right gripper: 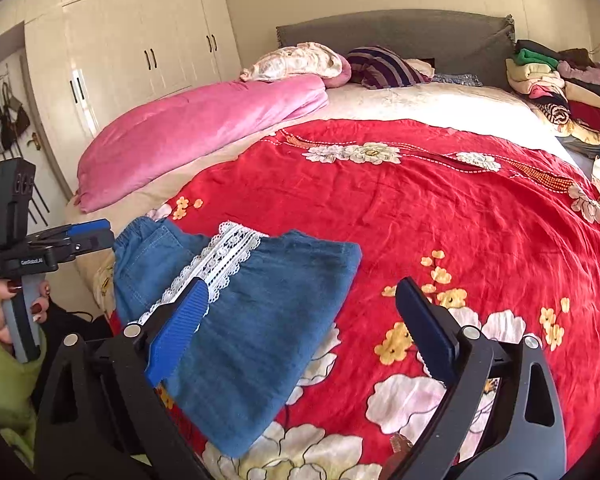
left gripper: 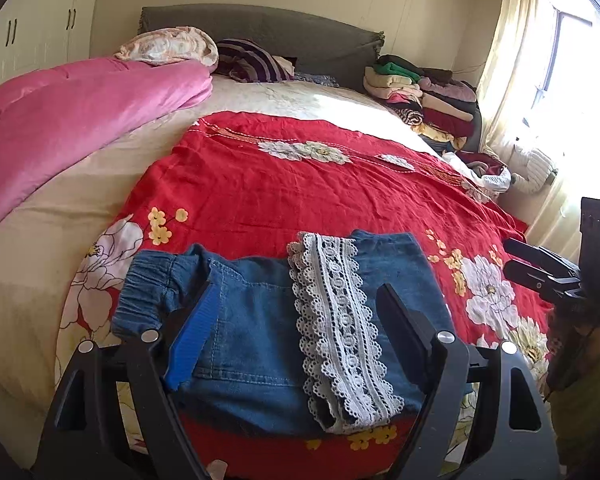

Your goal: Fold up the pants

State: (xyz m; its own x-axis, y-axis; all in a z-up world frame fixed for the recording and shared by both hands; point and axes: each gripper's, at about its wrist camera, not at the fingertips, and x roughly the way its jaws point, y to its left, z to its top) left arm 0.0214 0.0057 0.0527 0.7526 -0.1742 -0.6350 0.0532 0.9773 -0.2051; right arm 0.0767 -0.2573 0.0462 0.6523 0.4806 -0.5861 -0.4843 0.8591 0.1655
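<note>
The denim pants (left gripper: 260, 320), folded into a compact bundle with the lace-trimmed hem (left gripper: 340, 336) laid over the top, lie on the red floral bedspread (left gripper: 300, 184) at the near edge of the bed, the long axis running crosswise with the elastic waistband (left gripper: 144, 292) to the left. Being so close to the edge, the bundle could be dragged off or sprung open by a careless brush, I judge. Both the left gripper (left gripper: 296, 320) and right gripper (right gripper: 300, 316) hover with fingers spread wide, holding nothing.
</note>
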